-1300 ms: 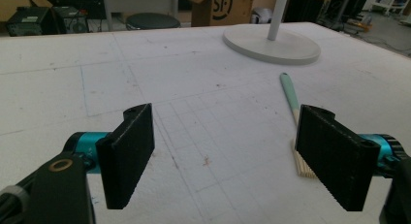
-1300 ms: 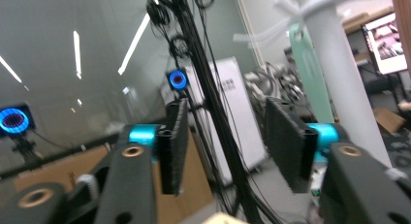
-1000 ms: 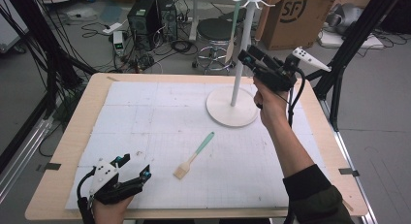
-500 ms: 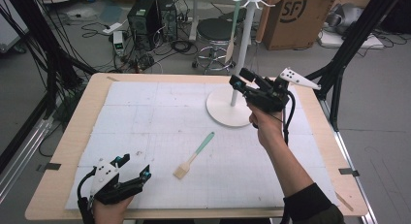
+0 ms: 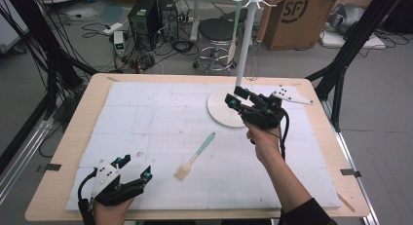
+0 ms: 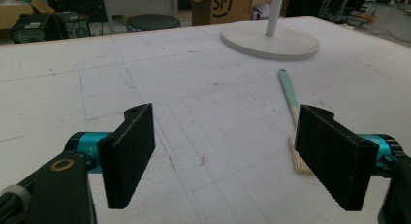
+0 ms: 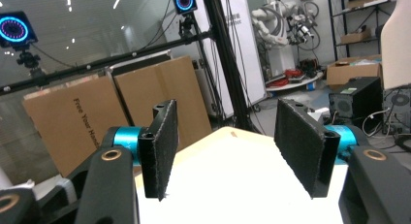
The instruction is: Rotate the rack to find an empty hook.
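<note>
Right gripper [image 5: 233,99] hangs released over the round white stand base [image 5: 221,113], jaws just narrowing on nothing; left gripper [image 5: 136,167], spread empty at the near-left corner, faces what looks like a teal-handled wooden pastry brush [image 5: 196,156] mid-worktop.

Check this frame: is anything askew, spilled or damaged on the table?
Nothing stands out. The brush lies flat and diagonal on the white mat, apart from both claws. The white stand is upright on its round base. A few small specks mark the mat.
</note>
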Available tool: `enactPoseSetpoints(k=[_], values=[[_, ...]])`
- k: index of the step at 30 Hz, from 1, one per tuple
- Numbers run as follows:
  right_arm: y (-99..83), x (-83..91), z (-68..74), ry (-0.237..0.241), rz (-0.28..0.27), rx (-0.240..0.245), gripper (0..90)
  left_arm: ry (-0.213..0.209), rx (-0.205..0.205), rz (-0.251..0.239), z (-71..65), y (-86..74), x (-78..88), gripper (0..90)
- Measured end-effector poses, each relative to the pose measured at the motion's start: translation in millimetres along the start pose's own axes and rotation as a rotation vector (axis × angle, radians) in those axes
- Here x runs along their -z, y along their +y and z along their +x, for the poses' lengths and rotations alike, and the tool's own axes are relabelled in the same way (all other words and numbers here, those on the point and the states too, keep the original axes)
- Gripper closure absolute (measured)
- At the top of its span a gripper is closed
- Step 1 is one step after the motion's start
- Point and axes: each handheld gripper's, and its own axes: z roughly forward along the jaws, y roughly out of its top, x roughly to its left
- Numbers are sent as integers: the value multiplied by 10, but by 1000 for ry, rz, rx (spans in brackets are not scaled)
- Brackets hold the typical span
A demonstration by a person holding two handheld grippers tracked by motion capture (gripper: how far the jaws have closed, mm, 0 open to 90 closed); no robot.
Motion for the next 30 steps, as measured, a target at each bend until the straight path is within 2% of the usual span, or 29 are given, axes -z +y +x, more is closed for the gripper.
enactPoseSetpoints(k=[6,12,15,18,21,23,30], values=[[-106,40,38,-2,13,7,397,0,-1,2,-9,-1,-2,233],[-295,27,52,-5,85,-10,351,-2,-4,-1,-13,0,-1,234],[-389,32,52,-4,100,-20,353,-3,-5,-3,-18,5,5,233],[-457,21,61,0,143,-40,343,-2,-8,-3,-20,6,9,234],[-519,9,110,13,155,-30,366,0,-5,-5,-21,4,16,233],[-583,-15,141,19,181,-32,365,1,-6,-5,-17,4,24,234],[-808,-71,182,32,246,-53,360,2,-8,-7,-15,4,37,233]])
